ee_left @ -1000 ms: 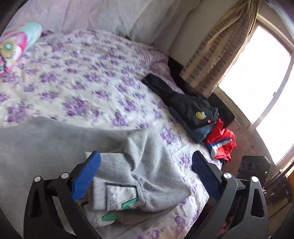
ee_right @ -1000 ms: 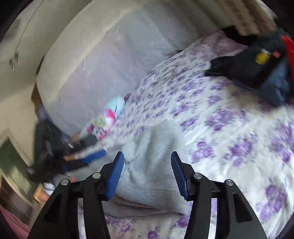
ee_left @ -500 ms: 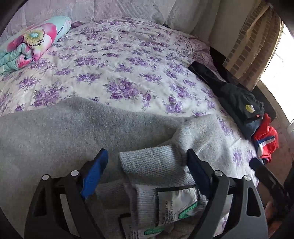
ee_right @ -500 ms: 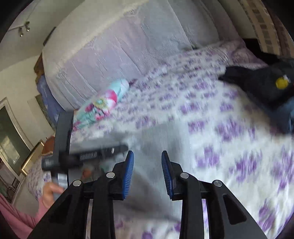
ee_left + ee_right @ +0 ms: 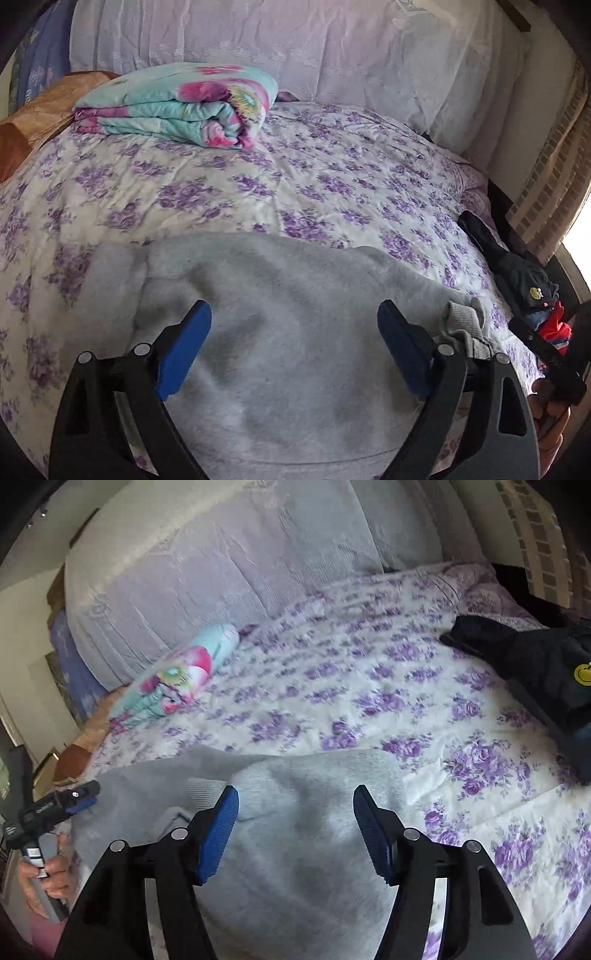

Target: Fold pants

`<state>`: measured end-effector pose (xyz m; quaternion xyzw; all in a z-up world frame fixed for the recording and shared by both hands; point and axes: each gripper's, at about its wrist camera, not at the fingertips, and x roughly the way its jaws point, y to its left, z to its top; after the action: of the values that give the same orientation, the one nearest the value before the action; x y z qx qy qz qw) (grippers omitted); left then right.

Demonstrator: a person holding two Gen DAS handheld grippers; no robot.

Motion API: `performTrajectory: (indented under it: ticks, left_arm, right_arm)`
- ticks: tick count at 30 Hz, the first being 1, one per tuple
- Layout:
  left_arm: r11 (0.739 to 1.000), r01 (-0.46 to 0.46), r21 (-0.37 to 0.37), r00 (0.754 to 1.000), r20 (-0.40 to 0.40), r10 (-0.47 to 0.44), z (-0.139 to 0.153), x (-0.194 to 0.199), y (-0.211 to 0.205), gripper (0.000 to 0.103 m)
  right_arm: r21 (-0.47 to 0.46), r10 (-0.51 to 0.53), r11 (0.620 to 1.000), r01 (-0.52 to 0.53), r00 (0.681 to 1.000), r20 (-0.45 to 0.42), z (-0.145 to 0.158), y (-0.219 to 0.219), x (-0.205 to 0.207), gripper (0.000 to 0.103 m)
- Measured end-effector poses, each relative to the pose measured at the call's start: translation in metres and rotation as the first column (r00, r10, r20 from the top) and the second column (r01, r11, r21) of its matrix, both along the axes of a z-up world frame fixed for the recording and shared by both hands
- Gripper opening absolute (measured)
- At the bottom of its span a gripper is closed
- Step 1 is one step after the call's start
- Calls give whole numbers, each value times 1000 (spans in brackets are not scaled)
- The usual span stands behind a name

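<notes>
Both claws loose over the grey sweatpants on the bed

The grey sweatpants lie spread on the near side of the floral bedspread, ribbed cuff bunched at the right edge, and the left claw hovers above the fabric with its blue pads well apart, gripping nothing. The right claw has just been opening its jaws, cloth below but none pinched between them, so it's released too. In my judgement both are spread to line up a fresh pinch for the next fold (the garment looks only partly folded). A folded floral blanket sits far left by the headboard and dark clothes lie at the right, well clear of the working patch.
</notes>
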<state>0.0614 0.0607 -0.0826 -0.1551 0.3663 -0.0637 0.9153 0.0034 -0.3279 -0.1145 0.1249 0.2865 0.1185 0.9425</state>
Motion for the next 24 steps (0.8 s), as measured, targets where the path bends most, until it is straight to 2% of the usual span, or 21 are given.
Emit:
performTrajectory:
  ticks: [1, 3, 4, 6, 8, 10, 12, 14, 18, 21, 24]
  left_arm:
    - [1000, -5, -4, 1000, 0, 5, -3, -3, 5, 89]
    - [1000, -7, -14, 1000, 4, 7, -7, -9, 11, 89]
    - [1000, -4, -13, 1000, 8, 4, -9, -11, 11, 89]
    - [1000, -2, 12, 1000, 15, 2, -7, -13, 11, 89]
    - [1000, 11, 12, 999, 43, -12, 1, -19, 16, 89]
    - [1000, 1, -9, 996, 89, 0, 13, -29, 32, 92]
    - [997, -69, -19, 990, 125, 71, 24, -39, 56, 98]
    - [990, -139, -27, 981, 135, 141, 28, -45, 78, 98]
    - [962, -263, -78, 960, 81, 269, 14, -56, 125, 98]
    - [952, -279, -123, 959, 17, 283, -4, -59, 144, 98]
    - [952, -286, -111, 958, -24, 286, -19, -57, 150, 98]
  right_arm:
    - [-15, 0, 1000, 1, 1000, 8, -4, 6, -7, 73]
    - [-93, 40, 995, -47, 996, -75, -29, 27, -5, 77]
    - [-180, 26, 983, -46, 994, -109, -49, 40, -3, 78]
    - [-273, -12, 962, 3, 999, -31, -41, 51, -14, 78]
    - [-271, -21, 962, 30, 999, 35, -23, 54, -28, 78]
    - [-207, 29, 978, 1, 990, 139, -6, 58, -49, 82]
    - [-179, 92, 982, -58, 978, 189, 3, 70, -62, 84]
    - [-190, 144, 976, -102, 964, 222, 7, 89, -73, 84]
    - [-288, 259, 939, -188, 936, 237, 5, 138, -85, 84]
    - [-314, 361, 903, -294, 916, 178, 2, 167, -86, 84]
    - [-305, 424, 878, -368, 895, 140, 2, 191, -86, 84]
